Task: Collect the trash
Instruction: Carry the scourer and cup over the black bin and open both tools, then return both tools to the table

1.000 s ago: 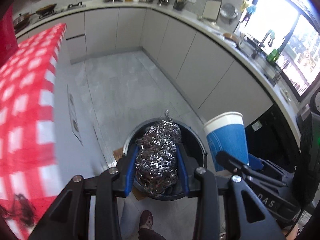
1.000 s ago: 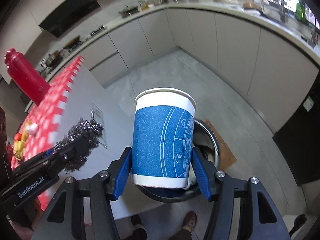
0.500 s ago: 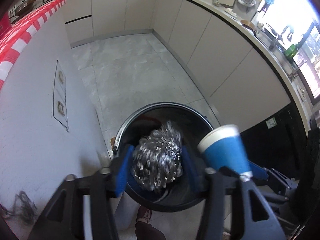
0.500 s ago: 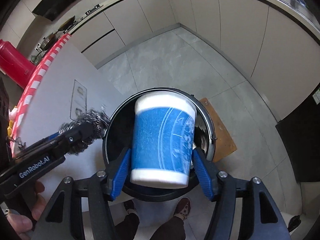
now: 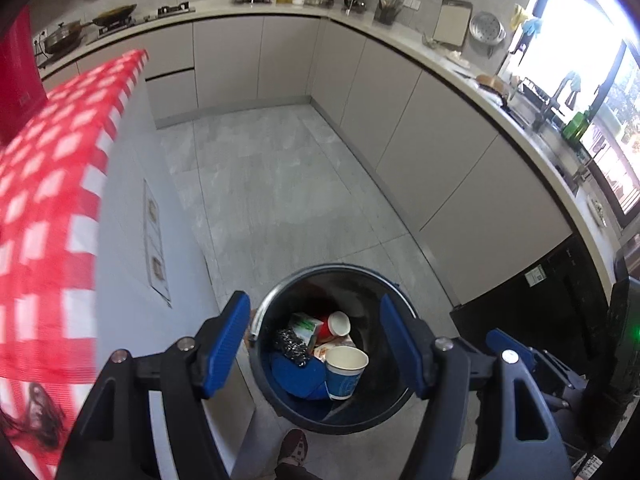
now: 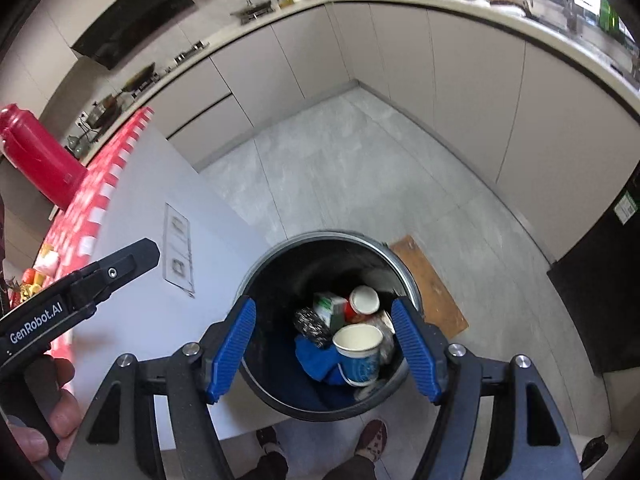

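A: In the left wrist view, over the trash bin (image 5: 280, 396): left gripper (image 5: 316, 344) jaws wide and opening, nothing between the pads; blue pads sit either side of the bin mouth, above it, touching nothing.
B: Where's the trash?
A: All down in the bin; steel wool scourer (image 5: 291, 343) at the left of the pile, blue paper cup (image 5: 345, 372) just right of it, apart from both pads; cup stands roughly upright, open mouth up toward the camera, long axis close to vertical with a slight lean; red cup (image 5: 335, 325) behind it lies tilted, mouth facing up-right; green-and-white carton (image 5: 305, 325) between scourer and red cup; blue rag (image 5: 296, 372) underneath.
B: Any text?
A: None legible here; print on the carton too small to read.
B: Right wrist view?
A: Right gripper (image 6: 326, 350) also wide and opening, empty; pads flank the bin rim (image 6: 412, 292) from above; blue cup (image 6: 358, 354) below and between them, nearer the right pad, no contact; mouth up, axis near vertical; scourer (image 6: 310, 322) left of it, carton (image 6: 330, 308) and red cup (image 6: 362, 300) behind.
B: Writing?
A: "GenRobot.AI" in white on the left gripper body (image 6: 80, 296), held in a hand (image 6: 52, 416) at the lower left; blue cup has a pale line pattern, not readable.
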The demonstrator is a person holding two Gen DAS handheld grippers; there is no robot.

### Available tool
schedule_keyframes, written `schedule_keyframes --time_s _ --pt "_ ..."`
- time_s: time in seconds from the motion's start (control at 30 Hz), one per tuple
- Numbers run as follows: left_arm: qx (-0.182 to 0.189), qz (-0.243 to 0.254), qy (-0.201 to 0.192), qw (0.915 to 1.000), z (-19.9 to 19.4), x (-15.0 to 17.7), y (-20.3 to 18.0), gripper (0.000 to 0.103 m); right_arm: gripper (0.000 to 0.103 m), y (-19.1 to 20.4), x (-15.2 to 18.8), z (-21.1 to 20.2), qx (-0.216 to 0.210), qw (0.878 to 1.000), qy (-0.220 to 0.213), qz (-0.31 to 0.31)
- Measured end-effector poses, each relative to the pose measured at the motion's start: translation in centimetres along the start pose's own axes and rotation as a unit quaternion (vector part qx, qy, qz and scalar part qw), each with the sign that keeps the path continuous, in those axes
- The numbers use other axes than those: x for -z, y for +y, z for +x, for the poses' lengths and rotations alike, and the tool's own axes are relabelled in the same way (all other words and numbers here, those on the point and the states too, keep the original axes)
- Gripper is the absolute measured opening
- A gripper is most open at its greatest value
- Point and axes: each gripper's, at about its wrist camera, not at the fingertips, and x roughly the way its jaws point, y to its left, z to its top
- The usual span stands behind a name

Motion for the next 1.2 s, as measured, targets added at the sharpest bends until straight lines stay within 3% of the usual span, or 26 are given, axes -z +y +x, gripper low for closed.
schedule_keyframes --time_s 0.33,0.5,0.9,1.2 --pt "-0.030 -0.003 -0.043 0.9986 -6.0 -1.3 3.5 0.069 0.072 7.6 -1.8 -5.3 0.004 0.998 -0.061 -0.015" --pt "-0.058 -0.007 -0.072 0.9957 -9.0 -1.5 6.6 0.072 0.073 13.2 -2.3 -7.0 -0.021 0.995 -0.084 -0.042" --pt "-0.116 -0.071 -0.098 0.9858 -13.8 -0.3 17.7 0.074 0.073 28.2 -0.7 -5.1 -0.087 0.987 -0.069 -0.116" --pt "-0.138 -0.109 -0.098 0.9796 -15.6 1.2 25.8 0.075 0.073 36.2 1.4 -3.1 -0.112 0.980 -0.051 -0.154"
